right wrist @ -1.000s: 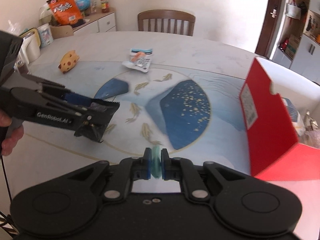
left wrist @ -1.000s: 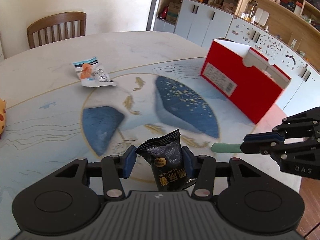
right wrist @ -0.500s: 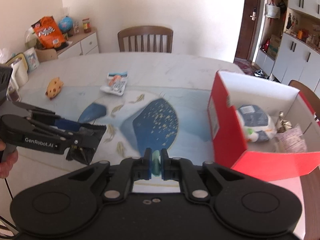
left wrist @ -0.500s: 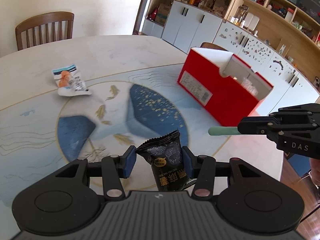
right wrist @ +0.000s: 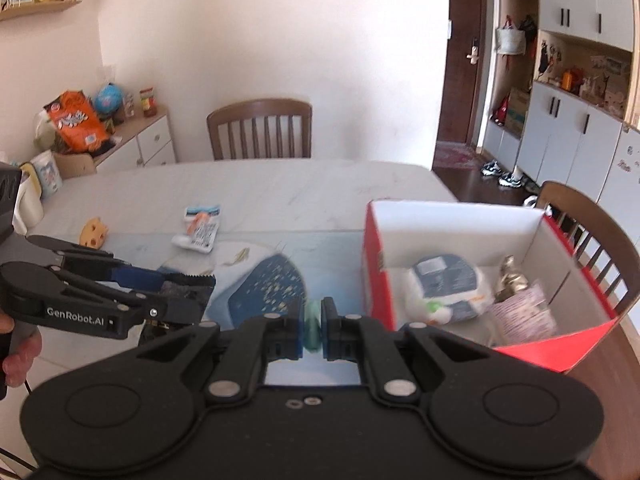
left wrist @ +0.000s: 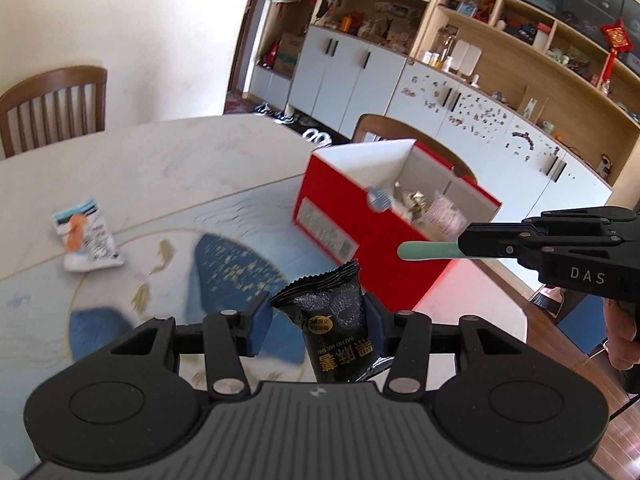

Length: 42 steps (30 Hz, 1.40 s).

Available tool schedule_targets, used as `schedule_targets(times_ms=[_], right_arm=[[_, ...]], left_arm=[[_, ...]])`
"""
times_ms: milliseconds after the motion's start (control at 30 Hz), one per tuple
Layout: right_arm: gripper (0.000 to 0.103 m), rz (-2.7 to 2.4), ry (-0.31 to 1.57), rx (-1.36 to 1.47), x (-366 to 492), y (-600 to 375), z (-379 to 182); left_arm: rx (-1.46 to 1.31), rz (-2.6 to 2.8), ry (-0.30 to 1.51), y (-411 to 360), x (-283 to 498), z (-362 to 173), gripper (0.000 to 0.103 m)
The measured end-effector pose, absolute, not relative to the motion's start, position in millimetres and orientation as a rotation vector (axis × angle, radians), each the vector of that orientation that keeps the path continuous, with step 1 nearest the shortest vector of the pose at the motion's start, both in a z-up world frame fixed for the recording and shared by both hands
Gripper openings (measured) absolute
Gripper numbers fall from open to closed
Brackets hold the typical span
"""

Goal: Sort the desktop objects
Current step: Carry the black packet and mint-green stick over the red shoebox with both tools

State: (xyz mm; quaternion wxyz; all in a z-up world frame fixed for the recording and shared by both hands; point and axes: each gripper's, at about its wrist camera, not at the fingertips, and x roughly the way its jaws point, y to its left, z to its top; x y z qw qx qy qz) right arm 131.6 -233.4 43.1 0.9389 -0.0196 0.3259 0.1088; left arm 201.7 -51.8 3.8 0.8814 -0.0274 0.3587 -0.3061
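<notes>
You carry two items at once: left gripper point(left wrist: 316, 320) clamped on black snack packet point(left wrist: 334, 322), right gripper point(right wrist: 312, 326) pinching green stick point(right wrist: 311, 326), likely both bound for red box point(right wrist: 460, 240)

Your room is bright with even daylight, and the white wall behind the wooden chair point(right wrist: 260, 128) is close to washed out. Both fisheye views bend straight lines hard at the edges: the shelving point(left wrist: 540, 40) bows and the corners go dark. Motion blur smears the table point(left wrist: 152, 168) pattern and the red box point(left wrist: 340, 216) with its contents in both views, while the black snack packet point(left wrist: 336, 320) and the green stick point(left wrist: 428, 249) stay sharp. A red glow from the box tints the table beside it.
</notes>
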Motion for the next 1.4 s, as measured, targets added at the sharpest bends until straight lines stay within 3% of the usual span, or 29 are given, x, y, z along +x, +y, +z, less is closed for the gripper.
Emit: schedule_targets(times_ms=[567, 1400], right_arm=[[0.007, 0.177, 0.608, -0.053, 142.3, -300.4, 58.5], [0.007, 0.206, 0.659, -0.013, 176.2, -373.7, 30.0]], left_arm=[[-0.029, -0.689, 0.68, -131.3, 215.3, 28.9, 0.048], [0.036, -0.707, 0.719, -235.7, 264.1, 20.7, 0.048]])
